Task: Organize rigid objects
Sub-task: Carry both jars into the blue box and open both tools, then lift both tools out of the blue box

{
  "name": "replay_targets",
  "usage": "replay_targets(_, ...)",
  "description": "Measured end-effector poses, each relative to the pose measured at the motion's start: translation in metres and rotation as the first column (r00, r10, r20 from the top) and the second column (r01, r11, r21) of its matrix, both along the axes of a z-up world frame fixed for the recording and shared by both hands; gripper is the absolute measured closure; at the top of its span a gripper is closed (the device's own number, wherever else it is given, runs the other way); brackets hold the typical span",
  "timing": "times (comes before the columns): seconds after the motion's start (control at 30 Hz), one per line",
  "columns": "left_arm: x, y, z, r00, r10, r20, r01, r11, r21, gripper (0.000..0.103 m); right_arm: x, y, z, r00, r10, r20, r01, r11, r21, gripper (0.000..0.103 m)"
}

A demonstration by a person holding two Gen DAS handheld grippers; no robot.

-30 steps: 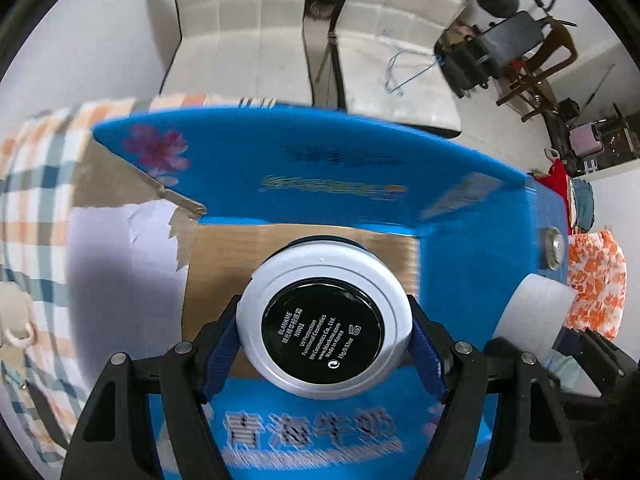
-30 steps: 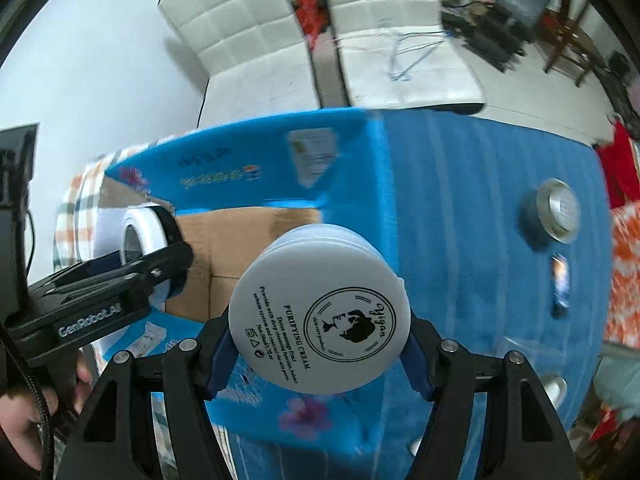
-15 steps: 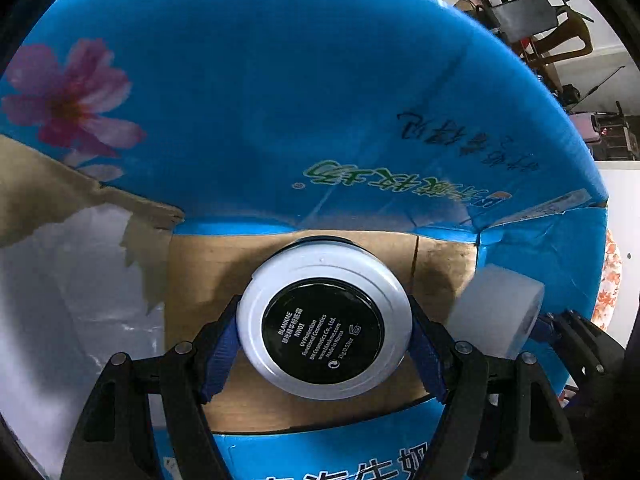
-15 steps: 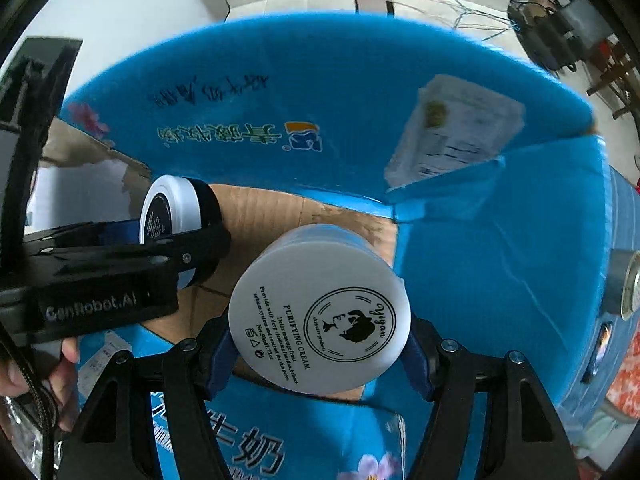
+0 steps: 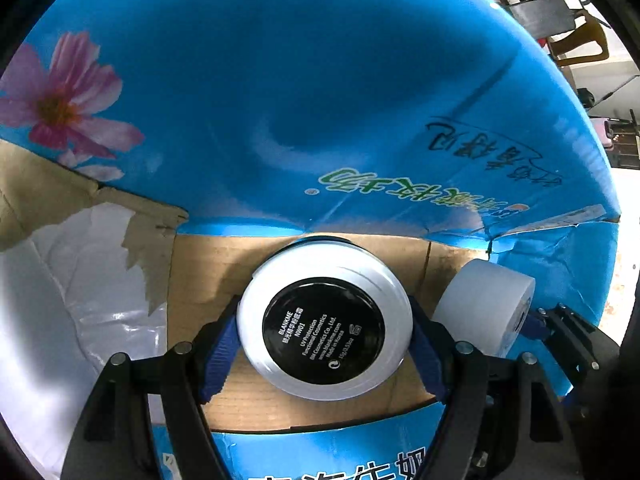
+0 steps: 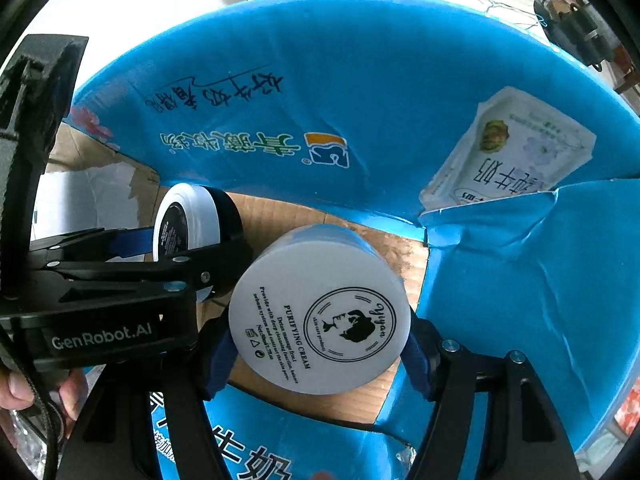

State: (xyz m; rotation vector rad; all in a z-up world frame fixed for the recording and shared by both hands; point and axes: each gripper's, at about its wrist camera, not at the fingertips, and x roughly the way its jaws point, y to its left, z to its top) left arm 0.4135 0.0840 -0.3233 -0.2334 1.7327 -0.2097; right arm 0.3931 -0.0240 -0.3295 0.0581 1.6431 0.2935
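Note:
My left gripper (image 5: 324, 344) is shut on a white cosmetic jar with a black base label (image 5: 324, 322), held inside an open blue cardboard box (image 5: 320, 100) over its brown floor. My right gripper (image 6: 320, 356) is shut on a white Purifying Cream jar (image 6: 320, 308), also inside the box, just right of the left one. In the left wrist view the cream jar (image 5: 484, 306) shows at right. In the right wrist view the left gripper (image 6: 192, 256) and its jar (image 6: 186, 220) show at left.
The box's blue flaps stand open all around, with a torn flap and white plastic at left (image 5: 80, 280). A white label (image 6: 512, 152) sticks on the far flap. Chairs and clutter lie beyond the box (image 5: 560, 16).
Both grippers have moved forward and down into the box with their jars. The box flaps now fill both views, and the two jars sit closer together.

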Motion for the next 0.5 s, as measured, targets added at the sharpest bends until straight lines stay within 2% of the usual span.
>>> replay_targets(0.07,-0.006,0.001,0.001,1.0,0.0,-0.002,0.0,1.0,0.004,0.023,-0.007,-0.001,0.003,1.0,-0.001,0.003,0.001,1.0,0.0,0.031)
replay_targets(0.13,-0.006,0.001,0.004,1.0,0.003,0.001,-0.003,1.0,0.0,0.014,-0.01,-0.001,0.003,1.0,-0.005,0.007,0.005,1.0,0.007,0.029)
replay_targets(0.27,-0.002,0.004,0.011,1.0,0.016,0.001,-0.016,1.0,-0.012,0.013,-0.009,-0.003,0.003,1.0,-0.015,0.013,0.015,1.0,0.016,0.025)
replay_targets(0.4,-0.001,0.004,0.024,1.0,0.018,0.018,-0.018,1.0,-0.006,0.001,-0.011,-0.005,0.013,1.0,-0.01,0.029,0.01,1.0,0.004,0.021)
replay_targets(0.5,-0.004,0.004,0.036,0.999,0.014,0.036,-0.015,0.999,0.028,0.001,-0.017,-0.005,0.022,0.999,-0.014,0.046,0.015,1.0,-0.02,0.016)
